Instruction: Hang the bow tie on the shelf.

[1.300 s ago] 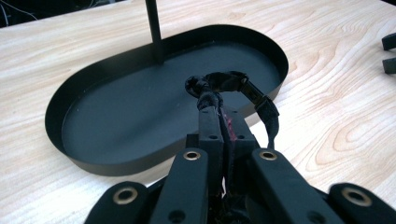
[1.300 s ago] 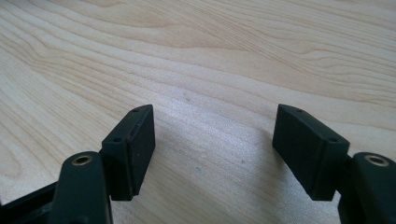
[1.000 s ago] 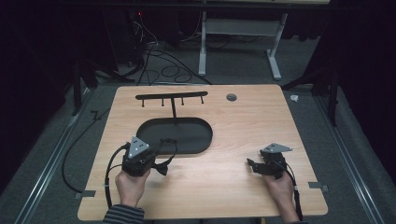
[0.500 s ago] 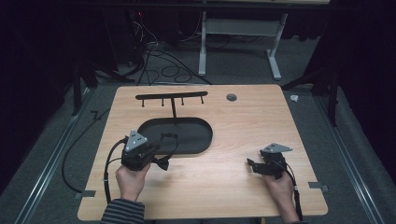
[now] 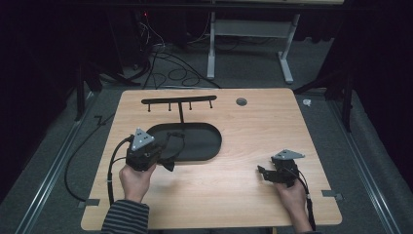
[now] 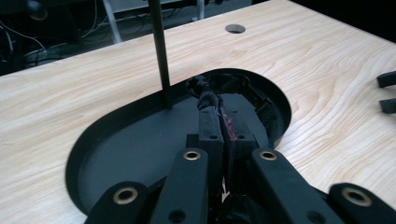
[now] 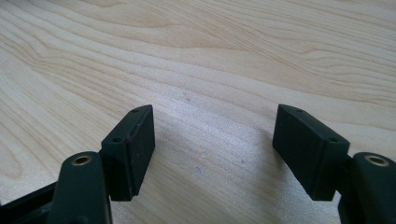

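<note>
A black oval tray (image 5: 199, 146) lies on the wooden table, and a thin post (image 5: 181, 114) rises from it to a hooked crossbar (image 5: 178, 101). My left gripper (image 5: 164, 155) is at the tray's near left end, shut on a dark braided cord (image 5: 173, 138) whose loop trails onto the tray. In the left gripper view the cord (image 6: 207, 99) runs out from between the closed jaws of my left gripper (image 6: 223, 135) over the tray (image 6: 126, 140), with the post (image 6: 159, 51) just left. My right gripper (image 5: 263, 173) stands open over bare wood at the near right, nothing between its pads (image 7: 137, 140).
A round hole (image 5: 241, 101) is cut in the table top at the back right. The right gripper's jaw tips (image 6: 387, 92) show at the right edge of the left gripper view. Cables and a white table frame (image 5: 248, 44) lie on the floor beyond the table.
My left gripper has shifted a little away from the person, toward the tray, with the cord held. The right gripper has stayed put.
</note>
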### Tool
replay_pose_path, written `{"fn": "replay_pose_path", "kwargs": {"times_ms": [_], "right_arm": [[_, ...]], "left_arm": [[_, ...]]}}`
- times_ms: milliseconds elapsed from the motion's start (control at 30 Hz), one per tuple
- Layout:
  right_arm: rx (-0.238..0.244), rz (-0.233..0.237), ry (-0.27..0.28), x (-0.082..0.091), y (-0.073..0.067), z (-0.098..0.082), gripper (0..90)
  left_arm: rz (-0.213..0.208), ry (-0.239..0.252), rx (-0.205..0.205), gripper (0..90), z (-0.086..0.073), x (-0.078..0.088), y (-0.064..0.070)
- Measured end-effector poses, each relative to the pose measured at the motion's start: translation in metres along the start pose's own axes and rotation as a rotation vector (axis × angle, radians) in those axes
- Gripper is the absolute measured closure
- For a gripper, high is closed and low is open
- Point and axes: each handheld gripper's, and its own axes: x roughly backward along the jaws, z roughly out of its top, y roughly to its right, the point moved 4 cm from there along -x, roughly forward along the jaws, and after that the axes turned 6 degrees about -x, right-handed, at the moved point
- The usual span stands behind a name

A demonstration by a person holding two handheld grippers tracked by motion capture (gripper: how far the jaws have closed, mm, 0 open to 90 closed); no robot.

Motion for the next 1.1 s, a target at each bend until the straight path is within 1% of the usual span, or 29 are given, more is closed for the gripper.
{"fn": "replay_pose_path", "kwargs": {"times_ms": [167, 333, 367, 533, 1100], "right_arm": [[0.000, 0.000, 0.000, 0.000, 0.000, 0.000, 31.3], [-0.001, 0.000, 0.000, 0.000, 0.000, 0.000, 31.3], [-0.001, 0.000, 0.000, 0.000, 0.000, 0.000, 31.3], [-0.001, 0.000, 0.000, 0.000, 0.000, 0.000, 31.4], [-0.001, 0.000, 0.000, 0.000, 0.000, 0.000, 31.3]], "left_arm": [[0.010, 0.003, -0.001, 87.8, 0.005, 0.001, -0.005], [0.026, 0.016, -0.008, 87.9, 0.015, 0.000, -0.012], [0.026, 0.016, -0.008, 87.8, 0.015, 0.000, -0.012], [0.039, 0.033, -0.006, 87.9, 0.025, -0.002, -0.018], [0.067, 0.076, -0.002, 87.8, 0.046, -0.007, -0.027]]}}
